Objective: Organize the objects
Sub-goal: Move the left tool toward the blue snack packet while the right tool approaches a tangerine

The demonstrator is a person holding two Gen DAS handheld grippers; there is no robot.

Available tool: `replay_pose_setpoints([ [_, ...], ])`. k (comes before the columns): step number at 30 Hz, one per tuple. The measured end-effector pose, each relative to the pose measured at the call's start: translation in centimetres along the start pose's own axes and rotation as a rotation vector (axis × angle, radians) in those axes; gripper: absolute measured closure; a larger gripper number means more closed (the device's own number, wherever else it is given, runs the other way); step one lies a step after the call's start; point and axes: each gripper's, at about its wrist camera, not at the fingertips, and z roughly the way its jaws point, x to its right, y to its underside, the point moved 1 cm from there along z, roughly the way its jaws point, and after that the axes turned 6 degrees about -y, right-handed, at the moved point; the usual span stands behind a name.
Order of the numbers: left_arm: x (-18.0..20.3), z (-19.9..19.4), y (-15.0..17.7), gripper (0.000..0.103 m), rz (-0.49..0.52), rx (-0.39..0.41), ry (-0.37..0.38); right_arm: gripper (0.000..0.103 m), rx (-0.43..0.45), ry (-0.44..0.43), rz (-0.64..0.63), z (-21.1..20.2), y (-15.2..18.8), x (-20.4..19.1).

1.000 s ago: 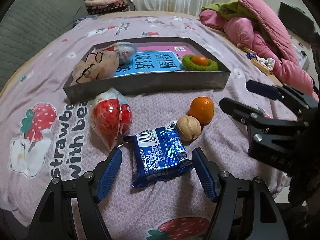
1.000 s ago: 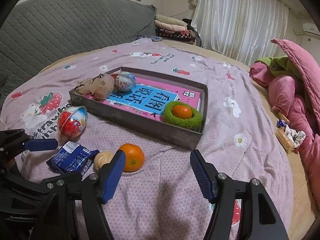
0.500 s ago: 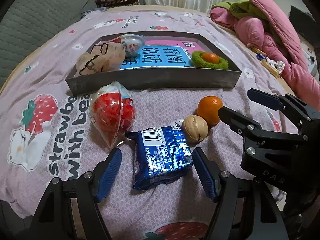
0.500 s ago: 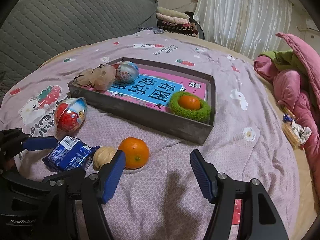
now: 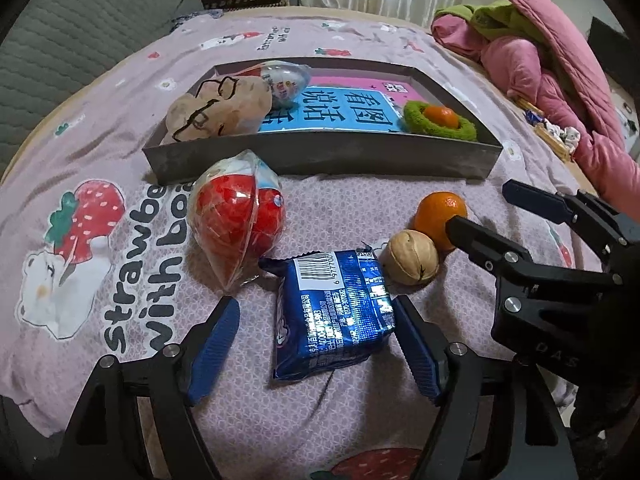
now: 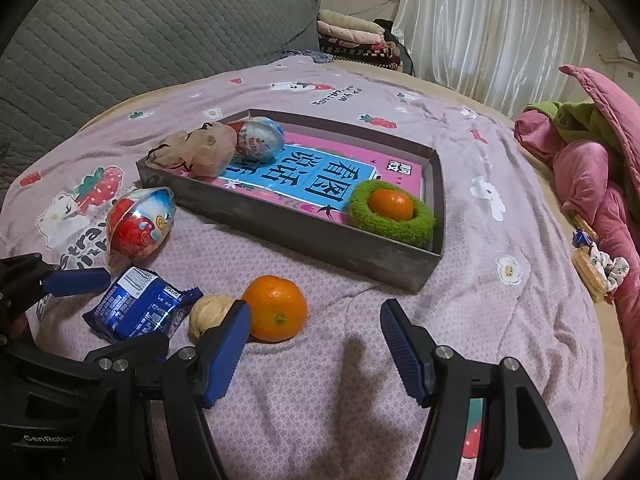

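Note:
A blue snack packet (image 5: 336, 316) lies on the pink bedsheet between the fingers of my left gripper (image 5: 316, 304). Its jaws are opening; the left pad (image 5: 216, 340) stands clear of the packet and the right one is at its edge. A walnut (image 5: 412, 256) and an orange (image 5: 436, 212) lie just right of the packet. My right gripper (image 6: 316, 308) is open above bare sheet, its left finger beside the orange (image 6: 276, 308) and walnut (image 6: 208, 312). A red wrapped toy egg (image 5: 236, 220) lies left of the packet. Behind stands the grey tray (image 5: 320, 156).
The tray (image 6: 304, 236) holds a blue and pink book (image 6: 304, 180), a tan plush (image 6: 196, 150), a second wrapped egg (image 6: 260, 138) and a green ring (image 6: 392, 216) around a small orange. Pink bedding (image 6: 592, 168) is heaped at the right. A grey headboard (image 6: 120, 40) rises behind.
My left gripper's fingers have spread a little wider around the packet. Both cameras have drawn slightly closer to the objects. The right gripper's finger now overlaps the orange in the left wrist view.

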Motion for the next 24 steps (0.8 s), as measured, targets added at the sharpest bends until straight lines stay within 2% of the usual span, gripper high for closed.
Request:
replay_pose_setpoints([
  [8,-0.8,0.3,-0.1,0.023,-0.012,-0.005,-0.001,0.037,-0.016,-0.01,-0.014,0.9,-0.3,-0.7],
  [18,-1.4,0.9,-0.4,0.023,-0.035,-0.026,0.021,0.037,-0.038,-0.091,0.071,2.2,-0.6,0.2],
  [24,-1.4,1.1,-0.5,0.023,-0.051,-0.029,0.015,0.038,-0.039,-0.112,0.093,2.7,-0.8,0.4],
])
